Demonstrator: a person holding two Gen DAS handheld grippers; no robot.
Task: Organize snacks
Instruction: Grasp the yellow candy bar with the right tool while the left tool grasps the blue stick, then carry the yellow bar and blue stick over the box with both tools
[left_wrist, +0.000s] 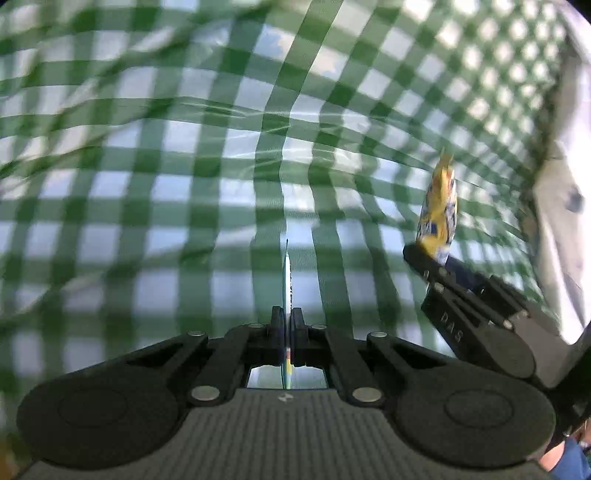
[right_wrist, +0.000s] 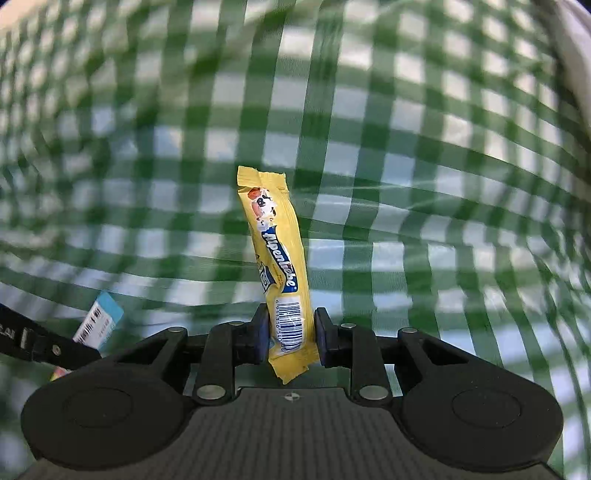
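We had two snack packs in play, both up off the green-and-white checked cloth (right_wrist: 406, 147) covering the counter, which looked soft and a bit wrinkled. Our right tool (right_wrist: 290, 334) was clamped on a long, glossy yellow candy stick pack (right_wrist: 275, 254), pinched at its barcode end and standing nearly upright. Our left tool (left_wrist: 287, 326) was squeezed nearly together on a thin flat wrapper (left_wrist: 287, 280) that we only saw edge-on.

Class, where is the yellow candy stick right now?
The yellow candy stick stands upright, pinched between the right gripper fingers, centre of the right wrist view, above the green checked cloth.
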